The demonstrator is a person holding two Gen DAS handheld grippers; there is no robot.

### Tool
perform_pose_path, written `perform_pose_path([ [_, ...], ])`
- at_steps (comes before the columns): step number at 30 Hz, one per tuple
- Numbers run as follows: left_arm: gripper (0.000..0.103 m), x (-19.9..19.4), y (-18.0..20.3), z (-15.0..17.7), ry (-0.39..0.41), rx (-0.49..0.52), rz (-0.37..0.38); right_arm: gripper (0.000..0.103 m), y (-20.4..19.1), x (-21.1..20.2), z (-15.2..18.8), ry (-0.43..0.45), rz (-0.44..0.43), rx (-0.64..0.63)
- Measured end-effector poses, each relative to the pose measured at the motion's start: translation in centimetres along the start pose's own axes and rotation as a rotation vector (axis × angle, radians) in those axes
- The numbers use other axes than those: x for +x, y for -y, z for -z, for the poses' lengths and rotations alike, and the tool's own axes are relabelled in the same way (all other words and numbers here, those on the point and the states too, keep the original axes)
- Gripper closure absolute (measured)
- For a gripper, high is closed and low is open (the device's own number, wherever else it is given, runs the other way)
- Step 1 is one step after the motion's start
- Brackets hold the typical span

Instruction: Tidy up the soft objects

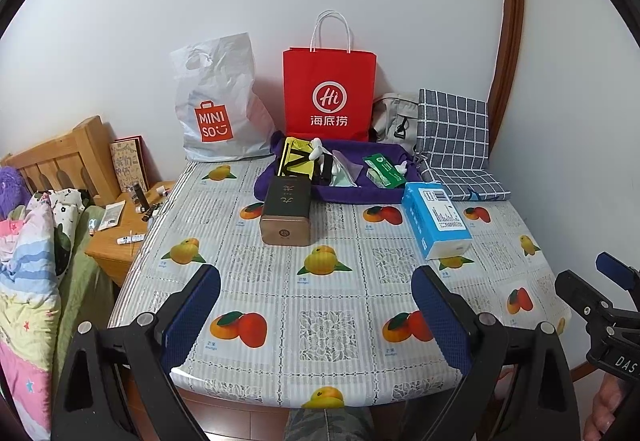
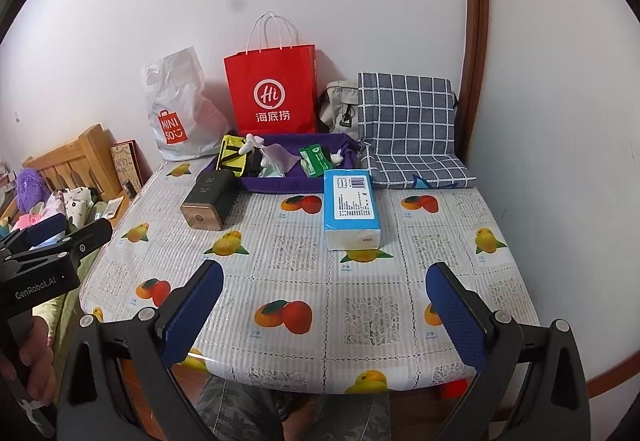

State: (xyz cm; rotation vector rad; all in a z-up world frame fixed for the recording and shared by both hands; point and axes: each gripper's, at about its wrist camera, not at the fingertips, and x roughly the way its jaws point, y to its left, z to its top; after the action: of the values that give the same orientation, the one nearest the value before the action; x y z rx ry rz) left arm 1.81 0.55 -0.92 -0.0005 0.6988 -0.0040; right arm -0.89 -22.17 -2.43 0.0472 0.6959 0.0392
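A blue tissue pack lies on the fruit-print tablecloth, right of centre. Behind it a purple cloth tray holds small packets and soft white items. A checked grey cushion leans in the back right corner. My left gripper hangs open over the table's near edge, nothing between its fingers. My right gripper is also open and holds nothing, well short of the tissue pack. Each gripper shows at the other view's side edge.
A dark tin box lies left of centre. A red paper bag, a white Miniso bag and a grey bag stand against the wall. Bed and nightstand to the left.
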Motion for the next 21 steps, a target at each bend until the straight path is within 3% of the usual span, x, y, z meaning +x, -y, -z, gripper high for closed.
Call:
perform_pose_path([
  [21,0.006,-0.09,0.62,-0.18,0.004,0.014,0.004,0.003,0.43,-0.51,-0.08,0.012,-0.002,0.017],
])
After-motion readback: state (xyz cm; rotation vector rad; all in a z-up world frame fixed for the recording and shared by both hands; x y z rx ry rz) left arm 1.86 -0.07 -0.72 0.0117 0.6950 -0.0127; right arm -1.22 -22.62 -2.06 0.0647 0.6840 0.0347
